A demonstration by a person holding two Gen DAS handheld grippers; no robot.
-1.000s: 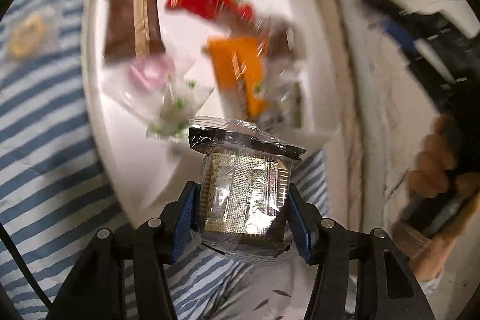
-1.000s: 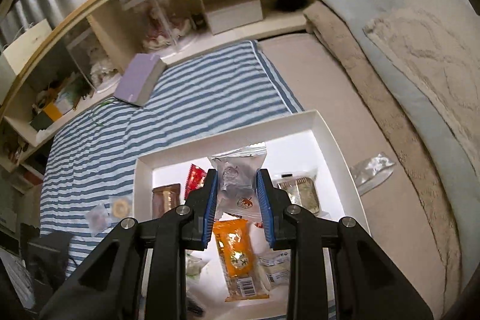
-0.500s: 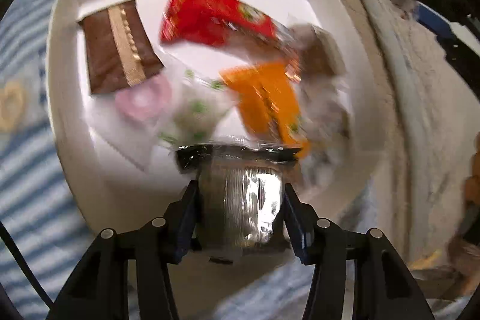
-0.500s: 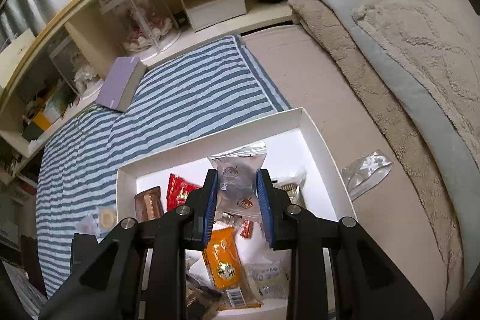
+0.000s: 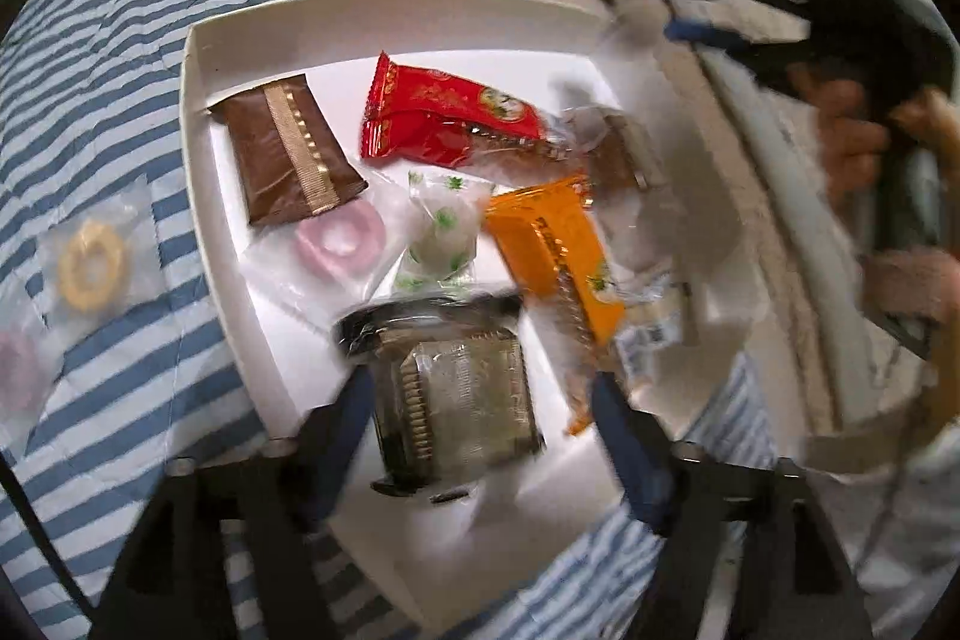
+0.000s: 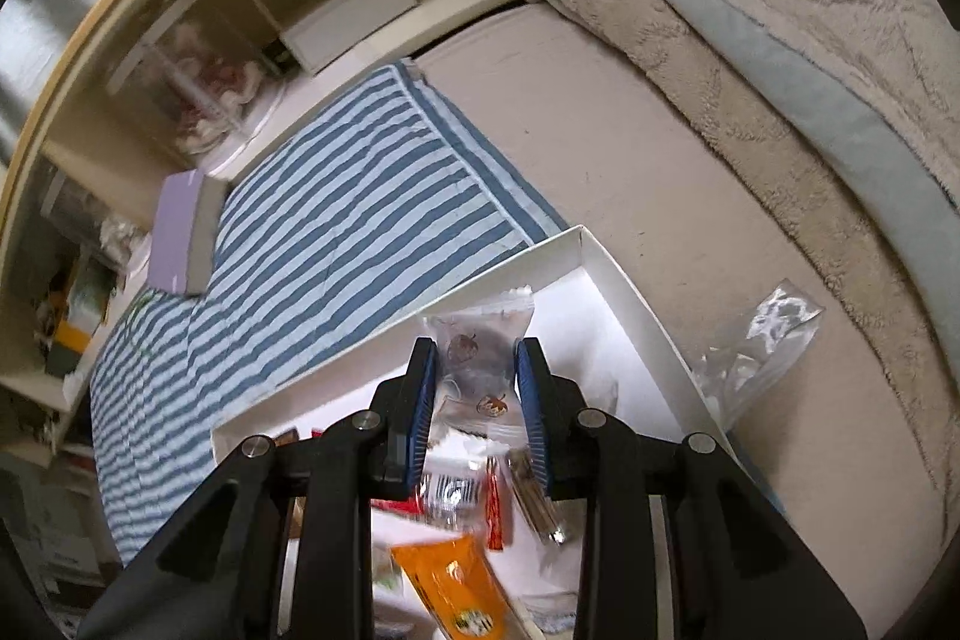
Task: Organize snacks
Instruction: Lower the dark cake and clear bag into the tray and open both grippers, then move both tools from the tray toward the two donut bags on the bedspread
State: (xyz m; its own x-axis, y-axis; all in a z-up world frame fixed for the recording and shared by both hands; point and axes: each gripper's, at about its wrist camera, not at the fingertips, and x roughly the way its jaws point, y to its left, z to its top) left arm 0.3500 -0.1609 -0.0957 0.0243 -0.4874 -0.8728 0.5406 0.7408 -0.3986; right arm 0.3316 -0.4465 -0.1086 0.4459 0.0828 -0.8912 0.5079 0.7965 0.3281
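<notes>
Both grippers are letting go at once over the white box (image 5: 198, 148). The left gripper (image 5: 480, 436), which a second ago clamped the clear cracker pack (image 5: 462, 400) by its sides, now has its jaws opening; the blue pads stand clear of the pack on both sides, and it sits blurred and skewed between them, low over the box's near corner, apparently dropping or just landed. The right gripper (image 6: 477, 412) was fully pinched on a clear printed sachet (image 6: 474, 358) a second ago; its jaws are opening too, though only narrowly, and the sachet is between the pads above the box's far right part. Whether the pads touch it yet I cannot tell. Already in the box are a brown packet (image 5: 288, 154), a red packet (image 5: 444, 112), a pink ring candy (image 5: 342, 238), a green-leaf sweet (image 5: 444, 232) and an orange packet (image 5: 558, 256). So two more snacks are going in, and the sorting looks well along. Left outside are a yellow ring candy (image 5: 93, 265) and another pink one (image 5: 15, 370) on the striped cloth (image 5: 120, 100), and a silver bag (image 6: 762, 340) on the beige mat just beside the box's right wall; these are likely next.
</notes>
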